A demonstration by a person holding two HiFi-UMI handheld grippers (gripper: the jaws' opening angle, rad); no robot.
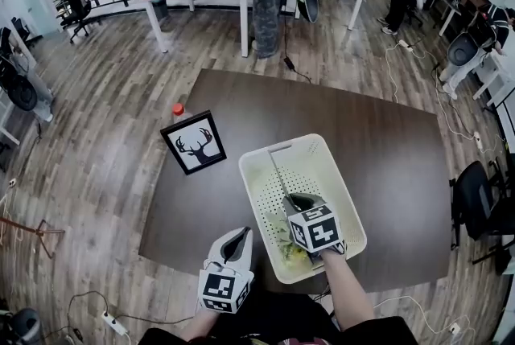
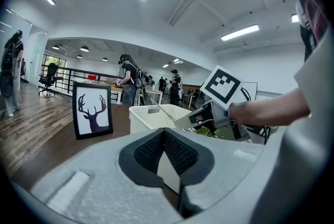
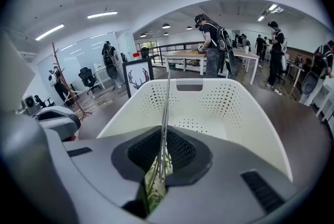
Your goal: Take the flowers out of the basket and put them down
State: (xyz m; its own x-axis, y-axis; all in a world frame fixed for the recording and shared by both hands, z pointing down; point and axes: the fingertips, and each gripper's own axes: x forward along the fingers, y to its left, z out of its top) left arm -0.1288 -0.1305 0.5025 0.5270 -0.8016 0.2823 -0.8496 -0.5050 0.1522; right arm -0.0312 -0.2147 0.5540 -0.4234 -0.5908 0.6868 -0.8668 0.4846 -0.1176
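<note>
1. White plastic basket [image 1: 342,174] stands on the dark table [image 1: 386,142], near a framed deer picture [image 1: 195,144].
2. Right tool [image 3: 166,137] is clamped on the flowers [image 3: 156,181]. Thin stems run out between its pads towards the basket's far wall, and green leaves show under it at the near end.
3. Flowers lie within the basket's rim, held above its floor. Whether any part rests on the floor cannot be told.
4. Left tool [image 2: 164,134] has its jaws together with nothing between them. It hovers over the table's near edge, just beside the basket.
5. Progress, as judged: the grasp is made, but the flowers are not yet out. What remains is to clear the rim, carry them to bare table, lay them down and release.
</note>
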